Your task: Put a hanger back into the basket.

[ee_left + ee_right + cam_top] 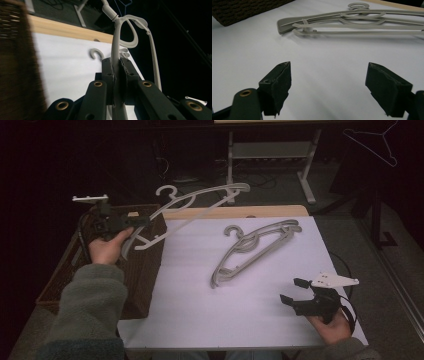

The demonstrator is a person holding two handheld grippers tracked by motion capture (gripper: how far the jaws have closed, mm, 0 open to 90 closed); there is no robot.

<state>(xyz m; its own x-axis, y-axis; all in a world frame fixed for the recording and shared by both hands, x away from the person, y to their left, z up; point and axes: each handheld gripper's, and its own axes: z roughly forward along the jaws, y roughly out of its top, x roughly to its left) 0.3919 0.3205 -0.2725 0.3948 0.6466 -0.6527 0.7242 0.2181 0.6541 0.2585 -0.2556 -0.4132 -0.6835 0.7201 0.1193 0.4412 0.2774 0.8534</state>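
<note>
Grey plastic hanger [200, 202] is clamped in the left gripper [131, 221], jaws shut tight on one end of it w/ no gap showing in the left gripper view; rest of it sticks up and out over the wicker basket [145, 270] and the table's far edge, hook uppermost. Right gripper [293, 291] sits low over the white table top [200, 310] near the front right corner, jaws wide apart, holding nothing, touching nothing. Pile of grey hangers [255, 250] lies flat mid-table, well apart from both grippers, ahead of the right one.
</note>
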